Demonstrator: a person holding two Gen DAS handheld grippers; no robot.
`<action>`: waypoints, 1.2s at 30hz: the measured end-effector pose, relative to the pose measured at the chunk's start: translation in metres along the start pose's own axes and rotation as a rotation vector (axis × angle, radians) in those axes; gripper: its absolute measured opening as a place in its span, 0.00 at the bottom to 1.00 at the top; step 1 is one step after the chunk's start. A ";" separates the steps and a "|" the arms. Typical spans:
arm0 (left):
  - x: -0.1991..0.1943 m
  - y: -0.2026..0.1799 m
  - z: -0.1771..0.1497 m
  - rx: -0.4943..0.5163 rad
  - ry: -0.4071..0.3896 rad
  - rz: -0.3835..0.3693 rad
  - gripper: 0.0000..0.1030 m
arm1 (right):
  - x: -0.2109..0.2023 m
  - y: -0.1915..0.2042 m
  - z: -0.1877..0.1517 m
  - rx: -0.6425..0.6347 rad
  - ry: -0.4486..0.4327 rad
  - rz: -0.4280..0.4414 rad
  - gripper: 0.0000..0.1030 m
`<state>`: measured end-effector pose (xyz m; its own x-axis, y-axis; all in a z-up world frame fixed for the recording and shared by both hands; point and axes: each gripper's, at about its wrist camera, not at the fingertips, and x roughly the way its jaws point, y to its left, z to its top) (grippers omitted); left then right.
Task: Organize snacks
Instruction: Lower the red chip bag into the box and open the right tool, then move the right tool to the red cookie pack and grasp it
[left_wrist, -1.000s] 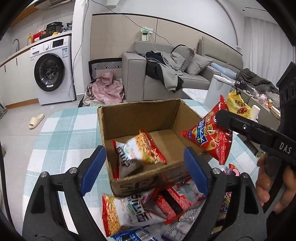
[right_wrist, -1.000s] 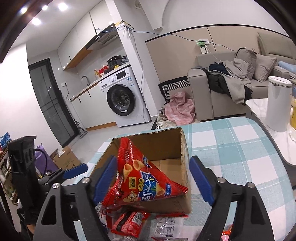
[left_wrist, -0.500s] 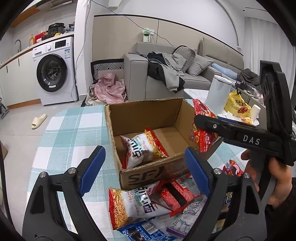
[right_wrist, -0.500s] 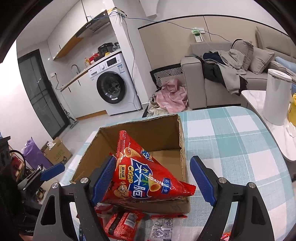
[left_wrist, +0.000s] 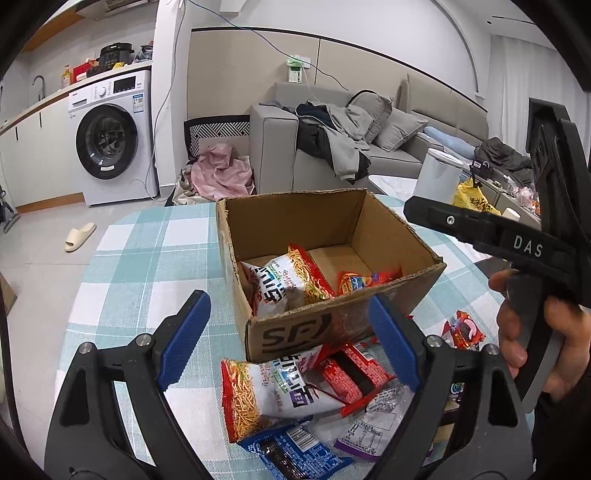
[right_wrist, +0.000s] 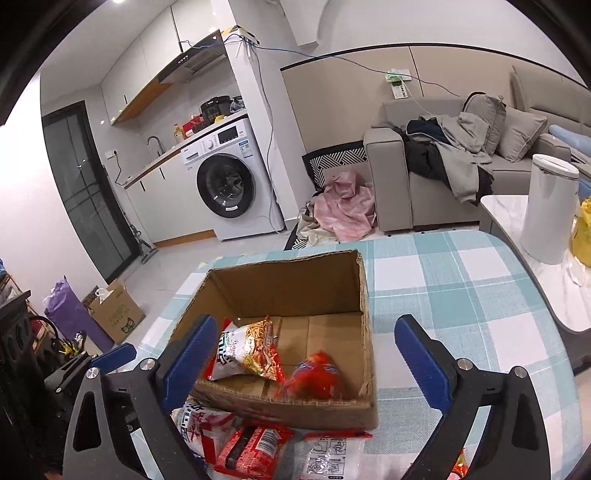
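An open cardboard box (left_wrist: 295, 195) (right_wrist: 288, 258) stands on the checked table. Inside lie a white-and-red noodle-snack bag (left_wrist: 288, 284) (right_wrist: 247, 350) and a red crisp bag (left_wrist: 365, 278) (right_wrist: 314, 376), blurred in the right wrist view. My right gripper (right_wrist: 304, 325) hovers over the box's near edge. Its jaws are opening and nothing is between them. One of its fingers (left_wrist: 461, 225) reaches in from the right. My left gripper (left_wrist: 286, 301) is open and empty above loose snacks: another noodle bag (left_wrist: 273, 387), a red packet (left_wrist: 351, 376) and a blue packet (left_wrist: 295, 450).
A hand (left_wrist: 554, 332) holds the right gripper's handle. The checked tablecloth (left_wrist: 147, 258) runs left of and behind the box. A white bin (right_wrist: 550, 210) and a yellow bag (left_wrist: 476, 199) stand on a side table at the right. A sofa and a washing machine are beyond.
The right gripper's jaws have widened and let go of the red crisp bag, which has dropped into the box beside the noodle bag. The left gripper stays open.
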<state>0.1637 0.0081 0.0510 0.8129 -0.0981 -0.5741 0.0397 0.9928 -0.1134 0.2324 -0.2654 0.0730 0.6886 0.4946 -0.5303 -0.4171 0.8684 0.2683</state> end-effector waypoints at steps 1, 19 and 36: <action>-0.001 0.000 -0.001 0.001 -0.001 0.003 0.84 | -0.002 0.000 0.000 -0.001 -0.001 0.002 0.96; -0.034 -0.003 -0.022 -0.001 -0.029 0.035 0.99 | -0.057 -0.009 -0.040 -0.068 0.054 0.018 1.00; -0.057 -0.005 -0.049 -0.026 -0.010 0.038 0.99 | -0.092 -0.016 -0.070 -0.078 0.096 -0.005 1.00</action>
<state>0.0885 0.0050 0.0441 0.8191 -0.0592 -0.5707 -0.0068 0.9936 -0.1129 0.1343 -0.3277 0.0616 0.6326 0.4810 -0.6070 -0.4611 0.8636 0.2039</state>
